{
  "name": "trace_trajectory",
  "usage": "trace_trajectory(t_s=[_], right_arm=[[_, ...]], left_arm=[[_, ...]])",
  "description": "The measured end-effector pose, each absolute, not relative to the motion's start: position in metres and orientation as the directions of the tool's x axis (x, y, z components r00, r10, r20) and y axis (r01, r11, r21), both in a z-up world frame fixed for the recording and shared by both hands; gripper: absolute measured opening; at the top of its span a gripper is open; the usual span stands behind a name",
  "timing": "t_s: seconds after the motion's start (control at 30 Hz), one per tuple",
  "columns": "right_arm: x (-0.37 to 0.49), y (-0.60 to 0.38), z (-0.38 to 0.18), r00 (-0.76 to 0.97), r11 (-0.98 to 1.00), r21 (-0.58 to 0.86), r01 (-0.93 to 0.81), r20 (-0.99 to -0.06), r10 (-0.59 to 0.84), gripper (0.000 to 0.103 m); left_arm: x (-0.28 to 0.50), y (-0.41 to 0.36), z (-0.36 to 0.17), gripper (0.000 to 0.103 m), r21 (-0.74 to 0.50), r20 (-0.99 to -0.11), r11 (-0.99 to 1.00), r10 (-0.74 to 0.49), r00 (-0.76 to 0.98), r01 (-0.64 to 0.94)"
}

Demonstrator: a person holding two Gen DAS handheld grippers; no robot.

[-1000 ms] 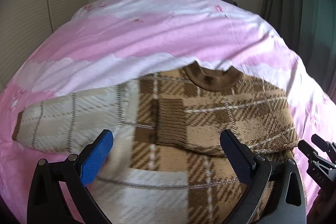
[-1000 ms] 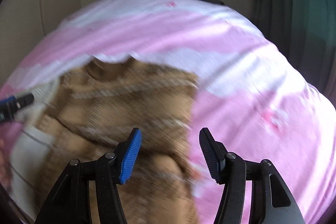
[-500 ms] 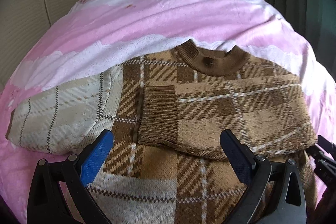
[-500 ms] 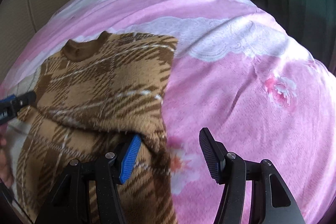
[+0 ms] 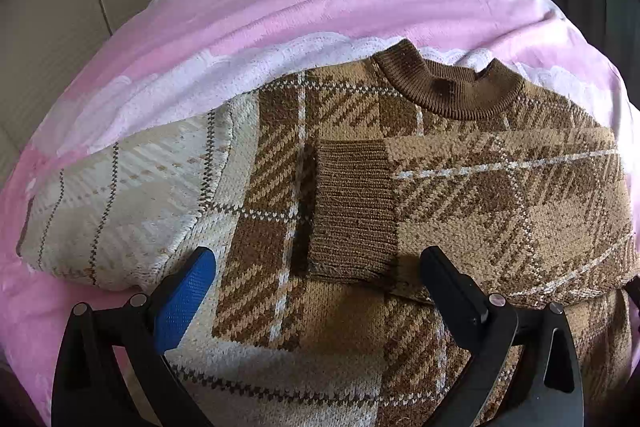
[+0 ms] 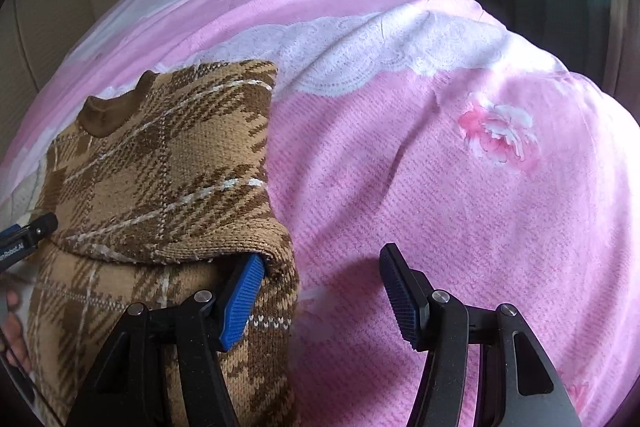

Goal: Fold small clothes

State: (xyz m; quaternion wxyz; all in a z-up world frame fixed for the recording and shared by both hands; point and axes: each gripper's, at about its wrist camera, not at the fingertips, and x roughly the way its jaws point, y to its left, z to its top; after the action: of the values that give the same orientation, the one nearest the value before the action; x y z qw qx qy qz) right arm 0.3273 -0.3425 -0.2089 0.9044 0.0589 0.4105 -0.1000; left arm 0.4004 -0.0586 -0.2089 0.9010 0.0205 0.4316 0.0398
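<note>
A brown plaid knit sweater [image 5: 360,331] lies flat on a pink blanket [image 5: 280,11], collar [image 5: 452,91] away from me. One sleeve is folded across the chest, its ribbed cuff [image 5: 352,211] in the middle. The other sleeve [image 5: 120,195], cream-coloured, stretches out to the left. My left gripper [image 5: 316,283] hovers open just above the sweater's body, below the cuff. In the right wrist view the sweater [image 6: 160,167] fills the left side. My right gripper [image 6: 320,287] is open at the sweater's right edge, its left pad [image 6: 244,295] tucked against the folded sleeve's lower edge.
The pink blanket [image 6: 440,207] with a white lace band [image 6: 360,59] and a flower print [image 6: 500,131] covers the whole surface right of the sweater. A beige wall and dark curtains stand behind. Part of a hand [image 6: 12,323] shows at the right wrist view's left edge.
Both grippers have come down closer to the sweater. The right gripper's left pad now sits at the folded sleeve's edge. Both stay open and the sweater has not shifted.
</note>
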Motion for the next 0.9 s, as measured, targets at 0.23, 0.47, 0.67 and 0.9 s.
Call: trace_trajectory(t_s=[0.23,0.47,0.67,0.9], right_arm=[[0.305,-0.329,-0.189,0.674,0.981,0.009,0.192,-0.728,-0.125,0.059],[0.280,-0.295,-0.156,0.733,0.990,0.031,0.136,-0.676,-0.079,0.061],[0.265,-0.228,-0.137,0.765,0.997,0.066,0.034,-0.643,0.017,0.061],[0.269,-0.131,-0.132,0.765,0.991,0.105,-0.079,-0.631,0.128,0.061]], left_arm=[[0.375,-0.048,-0.181,0.103,0.051,-0.745,0.999,0.051,0.666,-0.020],[0.335,-0.001,-0.152,0.103,0.061,-0.714,0.998,0.068,0.697,-0.035],[0.317,0.073,-0.144,0.103,0.072,-0.696,0.989,0.142,0.704,-0.128],[0.288,0.178,-0.138,0.103,0.039,-0.676,0.962,0.225,0.701,-0.270]])
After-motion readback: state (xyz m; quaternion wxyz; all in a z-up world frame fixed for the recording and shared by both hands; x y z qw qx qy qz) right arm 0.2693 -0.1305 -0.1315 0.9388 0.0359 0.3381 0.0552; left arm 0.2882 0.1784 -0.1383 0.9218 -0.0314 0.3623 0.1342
